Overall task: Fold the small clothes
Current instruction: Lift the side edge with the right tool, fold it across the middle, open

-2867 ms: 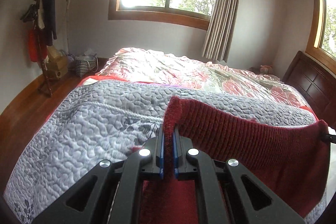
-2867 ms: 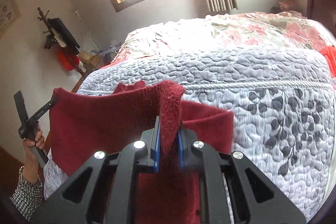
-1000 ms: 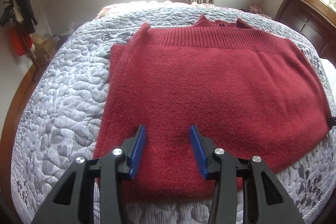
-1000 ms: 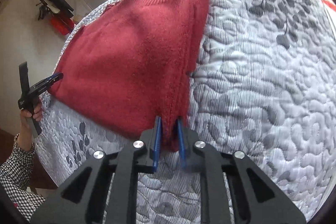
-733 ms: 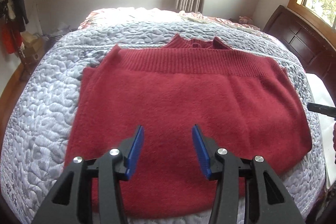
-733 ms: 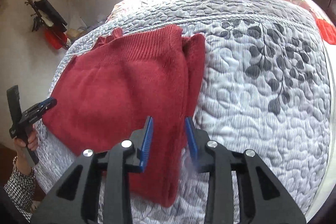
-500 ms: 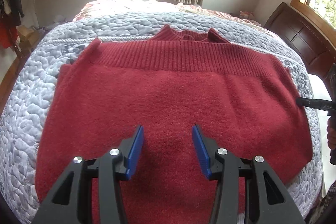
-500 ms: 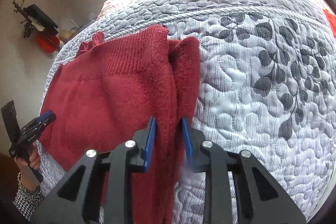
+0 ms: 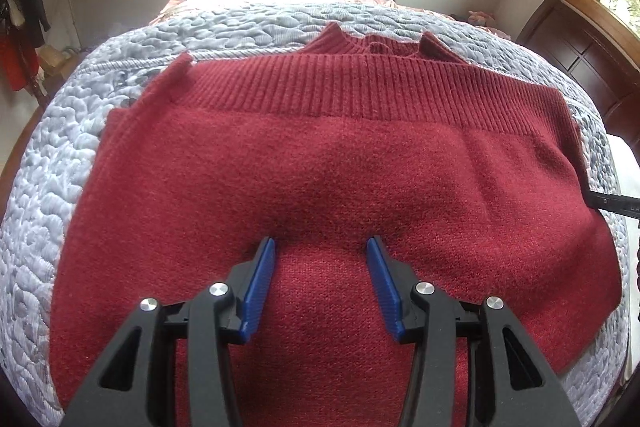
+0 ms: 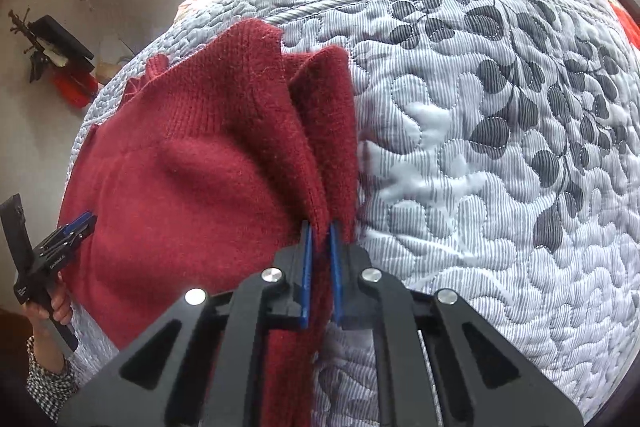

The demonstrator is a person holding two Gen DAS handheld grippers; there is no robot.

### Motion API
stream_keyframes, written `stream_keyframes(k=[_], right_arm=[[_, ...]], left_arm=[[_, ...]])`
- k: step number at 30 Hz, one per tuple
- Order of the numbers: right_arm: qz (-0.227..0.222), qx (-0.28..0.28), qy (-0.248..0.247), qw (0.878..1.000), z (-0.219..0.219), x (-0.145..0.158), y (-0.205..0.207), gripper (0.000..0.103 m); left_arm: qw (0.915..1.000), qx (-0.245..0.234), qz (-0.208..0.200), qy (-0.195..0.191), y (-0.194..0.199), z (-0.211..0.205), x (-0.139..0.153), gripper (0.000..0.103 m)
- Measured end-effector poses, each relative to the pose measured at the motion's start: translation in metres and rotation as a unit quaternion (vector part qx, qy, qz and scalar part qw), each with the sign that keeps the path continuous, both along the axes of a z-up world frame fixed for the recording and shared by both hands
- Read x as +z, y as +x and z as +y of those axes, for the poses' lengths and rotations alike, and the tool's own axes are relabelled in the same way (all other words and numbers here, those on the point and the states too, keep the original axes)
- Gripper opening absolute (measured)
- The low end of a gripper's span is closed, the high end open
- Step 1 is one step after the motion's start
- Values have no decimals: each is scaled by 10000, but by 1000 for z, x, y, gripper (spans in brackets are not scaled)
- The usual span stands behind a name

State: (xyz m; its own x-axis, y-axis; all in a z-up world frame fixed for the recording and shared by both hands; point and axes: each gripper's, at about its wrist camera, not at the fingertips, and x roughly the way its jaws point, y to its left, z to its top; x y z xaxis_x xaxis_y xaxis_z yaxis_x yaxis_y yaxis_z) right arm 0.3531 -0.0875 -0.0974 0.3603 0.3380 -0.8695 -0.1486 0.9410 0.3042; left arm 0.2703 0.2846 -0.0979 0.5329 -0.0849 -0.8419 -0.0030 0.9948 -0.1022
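While the left gripper hovers spread and empty, the right gripper pinches the red sweater's side edge, running toward 12 o'clock.

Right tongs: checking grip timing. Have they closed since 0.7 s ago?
Yes. The right tongs, open then, now pinch the red sweater at its right edge, beside the grey quilt.

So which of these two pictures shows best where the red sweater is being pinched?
The right wrist view: the right gripper is shut on the red sweater at its side edge. The left wrist view shows the sweater spread flat, with only a black tip of that gripper at the far right edge.
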Motion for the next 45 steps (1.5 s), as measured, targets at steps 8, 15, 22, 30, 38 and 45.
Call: stream_keyframes(k=[8, 15, 22, 30, 38, 45], right_arm=[[-133, 44, -23, 9999, -6, 20, -14, 18], [48, 204, 125, 9997, -19, 29, -58, 40], [453, 439, 531, 9966, -21, 9, -77, 47], [351, 599, 768, 9946, -6, 3, -77, 12], [235, 602, 523, 9965, -8, 16, -86, 10], [407, 474, 735, 9953, -16, -3, -82, 10]], left_arm=[[10000, 63, 31, -22, 1, -1, 3, 49], [9999, 93, -39, -91, -19, 10, 18, 49], [9999, 64, -22, 137, -29, 22, 19, 53], [9999, 120, 64, 58, -29, 32, 11, 55], [9999, 50, 130, 27, -27, 36, 5, 56], [9998, -19, 73, 163, -28, 32, 0, 58]])
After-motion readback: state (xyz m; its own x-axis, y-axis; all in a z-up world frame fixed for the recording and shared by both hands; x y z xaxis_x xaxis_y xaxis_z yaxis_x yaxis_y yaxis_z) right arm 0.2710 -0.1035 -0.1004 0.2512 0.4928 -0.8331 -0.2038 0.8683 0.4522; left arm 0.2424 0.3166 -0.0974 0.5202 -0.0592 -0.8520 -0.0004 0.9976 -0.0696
